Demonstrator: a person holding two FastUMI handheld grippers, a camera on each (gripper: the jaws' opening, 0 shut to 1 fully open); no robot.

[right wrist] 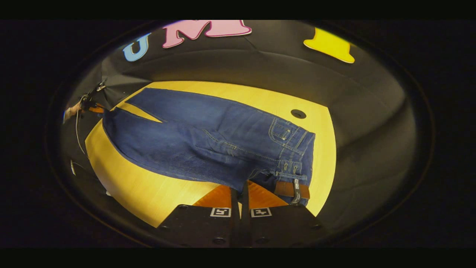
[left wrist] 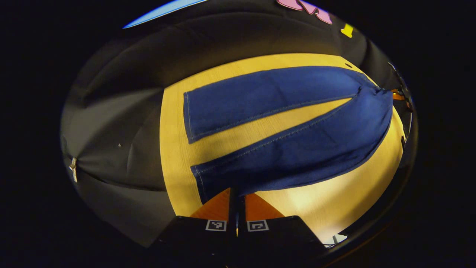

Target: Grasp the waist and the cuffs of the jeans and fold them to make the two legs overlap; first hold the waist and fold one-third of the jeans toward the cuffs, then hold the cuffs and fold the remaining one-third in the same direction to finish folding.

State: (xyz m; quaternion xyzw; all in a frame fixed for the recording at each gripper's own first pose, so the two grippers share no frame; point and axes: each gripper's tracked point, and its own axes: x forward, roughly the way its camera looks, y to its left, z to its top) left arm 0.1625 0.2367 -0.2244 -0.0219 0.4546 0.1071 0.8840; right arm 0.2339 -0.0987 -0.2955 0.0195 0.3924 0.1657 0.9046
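Both tongs are pinched narrow on the near edge of the jeans [left wrist: 282, 123]: the left tongs [left wrist: 237, 193] on the near leg's cuff [left wrist: 200, 182], the right tongs [right wrist: 240, 188] at the waist [right wrist: 292, 171]. The jeans lie flat on the table [right wrist: 148, 193], long axis running between the tongs, legs splayed; the far leg [left wrist: 260, 96] lies beyond.

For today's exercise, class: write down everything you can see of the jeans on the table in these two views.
The jeans are dark blue denim with pale contrast stitching, spread flat on a yellow wooden table. The two legs lie apart in a V, not yet overlapped, with bare table between them. At the waist are belt loops, a back pocket and a brown patch. The left gripper looks closed at the near leg's cuff; the right gripper looks closed at the waist edge.
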